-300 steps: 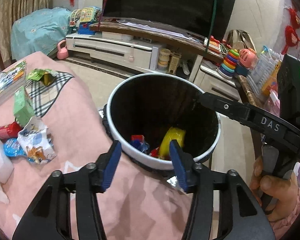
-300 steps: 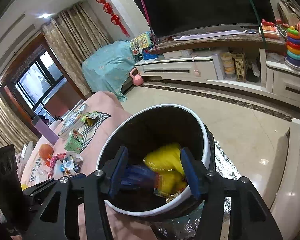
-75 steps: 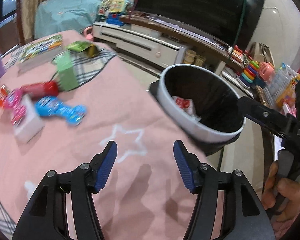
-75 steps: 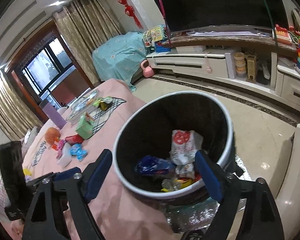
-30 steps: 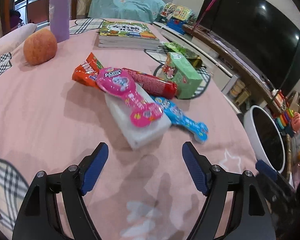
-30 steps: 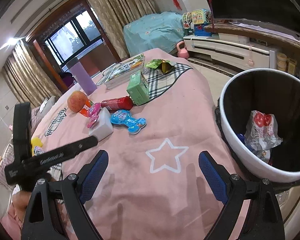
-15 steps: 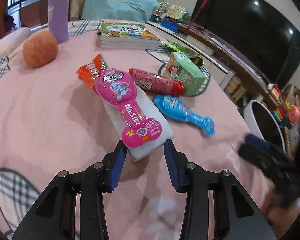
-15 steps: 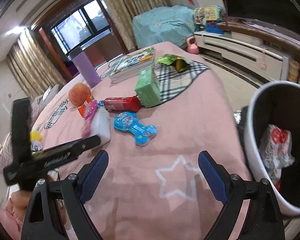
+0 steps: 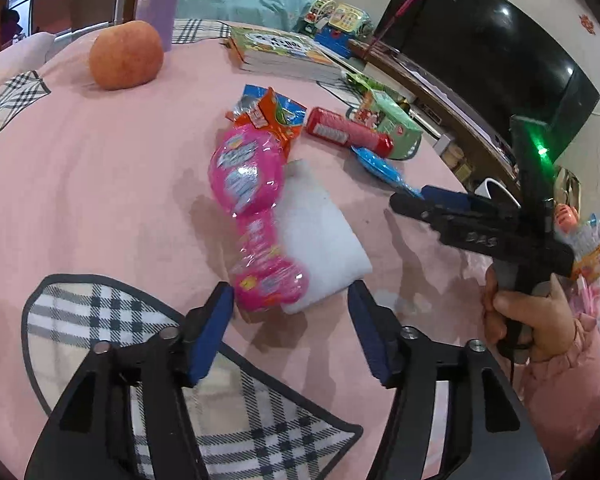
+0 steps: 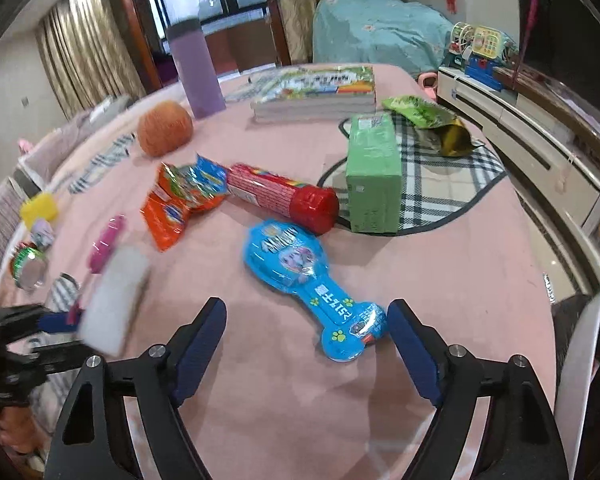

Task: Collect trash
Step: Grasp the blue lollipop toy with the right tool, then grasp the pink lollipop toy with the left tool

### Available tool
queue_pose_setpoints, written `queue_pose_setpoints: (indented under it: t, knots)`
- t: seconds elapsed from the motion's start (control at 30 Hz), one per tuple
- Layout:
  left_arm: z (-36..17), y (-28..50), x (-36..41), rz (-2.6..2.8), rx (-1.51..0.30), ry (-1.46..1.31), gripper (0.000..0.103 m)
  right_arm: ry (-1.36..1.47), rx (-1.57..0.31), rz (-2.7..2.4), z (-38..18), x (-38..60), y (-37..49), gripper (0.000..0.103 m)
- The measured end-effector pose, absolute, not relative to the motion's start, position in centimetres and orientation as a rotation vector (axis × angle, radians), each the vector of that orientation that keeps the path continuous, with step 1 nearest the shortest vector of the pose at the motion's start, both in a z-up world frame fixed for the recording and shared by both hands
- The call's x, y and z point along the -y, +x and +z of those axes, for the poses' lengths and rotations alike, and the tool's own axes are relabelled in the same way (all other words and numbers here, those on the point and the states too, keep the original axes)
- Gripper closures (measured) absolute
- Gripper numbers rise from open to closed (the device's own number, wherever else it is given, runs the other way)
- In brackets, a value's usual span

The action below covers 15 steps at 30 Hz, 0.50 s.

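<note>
My left gripper (image 9: pixel 292 320) is open just in front of the near end of a pink bone-shaped packet (image 9: pixel 252 216) that leans on a white foam block (image 9: pixel 320 244). My right gripper (image 10: pixel 306 344) is open around the near end of a blue bone-shaped packet (image 10: pixel 312 284) lying flat on the pink tablecloth (image 10: pixel 460 280). An orange snack wrapper (image 10: pixel 180 200), a red tube (image 10: pixel 280 196), a green carton (image 10: pixel 372 168) and a green-gold bag (image 10: pixel 432 120) lie behind it. The white bin rim (image 10: pixel 588 344) shows at the right edge.
An orange fruit (image 9: pixel 126 56), a purple bottle (image 10: pixel 198 72) and a stack of books (image 10: pixel 316 92) stand at the far side. Plaid patches (image 9: pixel 240 400) mark the cloth. The right gripper body (image 9: pixel 484 224) and hand show at the right of the left wrist view.
Both grippers have left the bin and come over the table. The left one has closed in on the pink packet and widened its jaws again; the right one has dropped to the blue packet.
</note>
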<state>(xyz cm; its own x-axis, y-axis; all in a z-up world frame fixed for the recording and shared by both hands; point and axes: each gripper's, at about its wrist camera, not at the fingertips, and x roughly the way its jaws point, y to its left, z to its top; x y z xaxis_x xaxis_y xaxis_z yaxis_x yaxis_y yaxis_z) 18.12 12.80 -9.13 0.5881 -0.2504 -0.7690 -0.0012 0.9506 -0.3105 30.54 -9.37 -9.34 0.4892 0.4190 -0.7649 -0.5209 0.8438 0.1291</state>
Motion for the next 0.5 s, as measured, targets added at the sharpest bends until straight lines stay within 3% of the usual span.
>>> queue_pose_setpoints:
  t: [0.07, 0.17, 0.27, 0.5]
  knots:
    - [-9.0, 18.2, -13.0, -0.142, -0.926, -0.304, 0.035, -0.152, -0.889, 0.550, -9.6, 9.0, 30.6, 0.030]
    - [-9.0, 18.2, -13.2, -0.146, -0.921, -0.316, 0.033, -0.179, -0.879, 0.506, -9.5, 8.9, 30.2, 0.059]
    - [-8.9, 18.0, -14.1, -0.123, -0.915, -0.315, 0.027, -0.128, -0.894, 0.499, -9.3, 9.5, 29.9, 0.076]
    - [-8.5, 17.0, -16.6, -0.114, -0.897, -0.348, 0.026, 0.008, -0.928, 0.524, -8.8, 10.1, 27.7, 0.073]
